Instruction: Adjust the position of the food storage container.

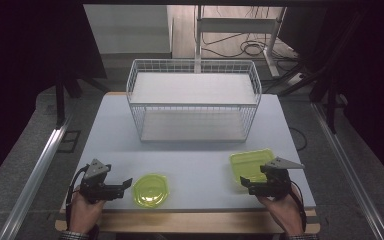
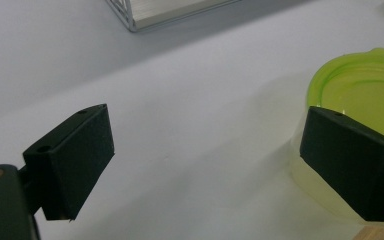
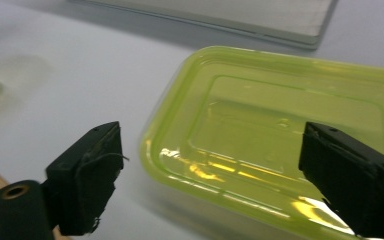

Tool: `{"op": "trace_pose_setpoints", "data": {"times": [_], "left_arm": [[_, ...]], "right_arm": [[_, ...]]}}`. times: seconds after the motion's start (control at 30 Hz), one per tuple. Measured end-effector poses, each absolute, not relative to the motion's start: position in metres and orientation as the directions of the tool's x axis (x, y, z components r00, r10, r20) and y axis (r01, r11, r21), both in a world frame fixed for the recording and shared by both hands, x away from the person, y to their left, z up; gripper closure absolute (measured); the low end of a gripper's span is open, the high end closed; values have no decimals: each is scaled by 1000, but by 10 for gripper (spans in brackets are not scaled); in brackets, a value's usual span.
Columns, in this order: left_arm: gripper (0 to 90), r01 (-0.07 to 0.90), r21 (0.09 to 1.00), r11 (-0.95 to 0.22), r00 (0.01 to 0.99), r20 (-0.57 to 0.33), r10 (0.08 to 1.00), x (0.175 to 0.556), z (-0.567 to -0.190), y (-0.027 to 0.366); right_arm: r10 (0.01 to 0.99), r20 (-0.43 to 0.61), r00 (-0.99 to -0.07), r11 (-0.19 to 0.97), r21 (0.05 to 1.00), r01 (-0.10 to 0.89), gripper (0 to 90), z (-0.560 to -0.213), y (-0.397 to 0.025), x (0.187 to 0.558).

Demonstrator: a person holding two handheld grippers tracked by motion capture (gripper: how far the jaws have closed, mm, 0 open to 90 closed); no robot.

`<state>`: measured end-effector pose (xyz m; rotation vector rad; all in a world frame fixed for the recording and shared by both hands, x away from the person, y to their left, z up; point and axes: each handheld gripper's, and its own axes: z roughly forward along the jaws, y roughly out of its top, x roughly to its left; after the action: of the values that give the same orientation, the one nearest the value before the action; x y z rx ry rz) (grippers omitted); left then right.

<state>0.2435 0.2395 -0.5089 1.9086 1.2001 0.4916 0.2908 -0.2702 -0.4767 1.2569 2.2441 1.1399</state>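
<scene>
A round green lidded container rests near the table's front edge, left of centre. My left gripper lies just to its left, open, jaws pointing at it. In the left gripper view the round container sits beside the right jaw, with bare table between the jaws. A rectangular green container lies at the front right. My right gripper is open at its near edge. In the right gripper view the rectangular container spans the gap between the jaws, which stand wide apart.
A white wire basket with a shelf stands at the back middle of the white table. The table's wooden front edge runs below the hands. Black curtains, rails and floor cables surround the table.
</scene>
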Motion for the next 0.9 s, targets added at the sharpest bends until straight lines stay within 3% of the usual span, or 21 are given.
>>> {"op": "trace_pose_setpoints", "data": {"times": [0.23, 0.53, 0.9], "left_arm": [[99, 554, 807, -207, 510, -132, 850, 241, -503, 237], [99, 541, 805, -242, 529, -103, 842, 238, -498, 231], [458, 443, 839, -317, 636, -44, 771, 221, -478, 210]], "right_arm": [[820, 64, -568, 308, 789, 533, 201, -479, -272, 290], [811, 33, -584, 341, 785, 518, 240, -482, -268, 290], [806, 15, -592, 357, 786, 506, 249, -482, -264, 288]]}}
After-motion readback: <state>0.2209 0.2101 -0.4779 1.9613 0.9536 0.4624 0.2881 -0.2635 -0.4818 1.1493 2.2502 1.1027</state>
